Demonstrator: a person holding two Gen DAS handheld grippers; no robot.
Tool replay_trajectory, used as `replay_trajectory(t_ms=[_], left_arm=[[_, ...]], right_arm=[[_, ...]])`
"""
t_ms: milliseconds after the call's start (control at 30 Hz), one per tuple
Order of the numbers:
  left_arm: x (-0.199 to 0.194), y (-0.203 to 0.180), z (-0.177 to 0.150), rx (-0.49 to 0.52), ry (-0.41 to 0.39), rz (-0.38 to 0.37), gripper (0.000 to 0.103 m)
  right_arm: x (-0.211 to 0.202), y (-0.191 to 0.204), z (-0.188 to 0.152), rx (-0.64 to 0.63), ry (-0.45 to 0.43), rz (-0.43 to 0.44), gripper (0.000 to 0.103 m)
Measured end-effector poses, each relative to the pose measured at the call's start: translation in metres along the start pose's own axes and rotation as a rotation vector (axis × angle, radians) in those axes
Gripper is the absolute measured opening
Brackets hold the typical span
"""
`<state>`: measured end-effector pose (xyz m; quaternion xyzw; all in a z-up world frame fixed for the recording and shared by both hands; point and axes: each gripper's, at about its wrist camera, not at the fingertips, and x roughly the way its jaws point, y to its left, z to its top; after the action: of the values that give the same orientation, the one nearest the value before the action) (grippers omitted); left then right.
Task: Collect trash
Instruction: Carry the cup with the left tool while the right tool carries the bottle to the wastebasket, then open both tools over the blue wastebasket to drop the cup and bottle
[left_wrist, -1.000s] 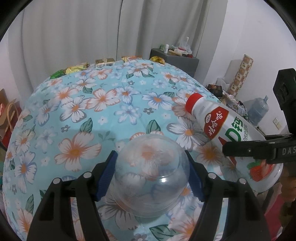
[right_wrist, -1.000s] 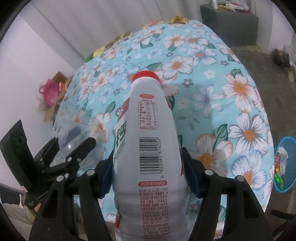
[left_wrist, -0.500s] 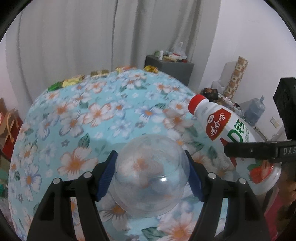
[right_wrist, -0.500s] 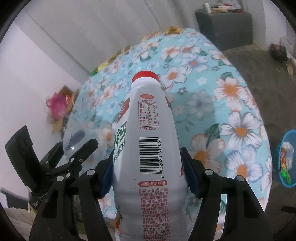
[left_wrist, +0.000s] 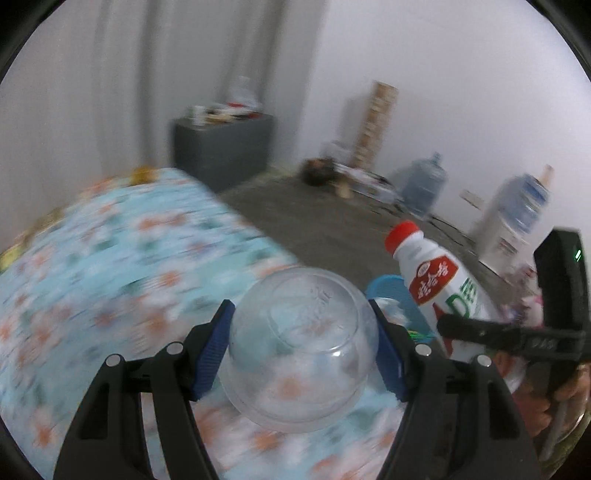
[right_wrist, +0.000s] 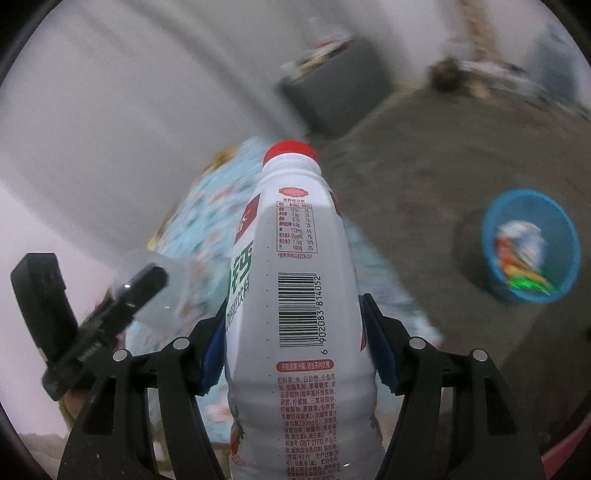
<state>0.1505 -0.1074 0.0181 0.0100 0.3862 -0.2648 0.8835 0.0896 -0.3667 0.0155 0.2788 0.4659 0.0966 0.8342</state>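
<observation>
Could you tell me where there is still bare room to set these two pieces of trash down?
The floral tablecloth looks bare across its middle, with wrappers only along its far edge. The grey floor between table and blue bin is open. It is crowded along the far wall by the water jugs, and the bin already holds trash.

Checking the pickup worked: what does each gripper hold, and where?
Left gripper clamps the clear plastic cup across its sides; right gripper clamps the white bottle around its body.
</observation>
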Motion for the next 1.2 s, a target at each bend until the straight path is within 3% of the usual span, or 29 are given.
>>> replay_trajectory(t_ms=[233, 333, 567, 600, 633, 667, 700, 800, 933, 1200], left_arm=[[0.118, -0.108, 0.049, 0.109, 0.205, -0.198, 0.069], [0.182, -0.149, 0.058, 0.153, 0.306, -0.230, 0.069], [0.306, -0.221, 0.061, 0.187, 0.455, -0.243, 0.069], [0.323, -0.229, 0.061, 0.178, 0.465, -0.243, 0.074], [0.339, -0.236, 0.061, 0.172, 0.476, -0.236, 0.080], [0.349, -0.239, 0.060, 0.171, 0.483, -0.231, 0.088], [0.358, -0.242, 0.057, 0.169, 0.482, -0.217, 0.088], [0.374, -0.244, 0.050, 0.155, 0.487, -0.186, 0.088], [0.364, -0.237, 0.045, 0.144, 0.476, -0.219, 0.088], [0.283, -0.219, 0.067, 0.208, 0.311, -0.237, 0.088]], right_arm=[[-0.031, -0.127, -0.003, 0.310, -0.106, -0.180, 0.062], [-0.029, -0.177, -0.004, 0.436, -0.120, -0.203, 0.062], [0.002, -0.265, 0.005, 0.627, -0.120, -0.242, 0.063], [0.007, -0.276, 0.009, 0.653, -0.124, -0.247, 0.064], [0.014, -0.288, 0.013, 0.680, -0.127, -0.249, 0.066], [0.022, -0.305, 0.016, 0.711, -0.134, -0.252, 0.077], [0.029, -0.319, 0.016, 0.739, -0.140, -0.250, 0.081], [0.048, -0.351, 0.012, 0.826, -0.099, -0.323, 0.081], [0.035, -0.347, -0.001, 0.837, -0.149, -0.318, 0.081], [0.009, -0.311, -0.004, 0.704, -0.194, -0.400, 0.081]])
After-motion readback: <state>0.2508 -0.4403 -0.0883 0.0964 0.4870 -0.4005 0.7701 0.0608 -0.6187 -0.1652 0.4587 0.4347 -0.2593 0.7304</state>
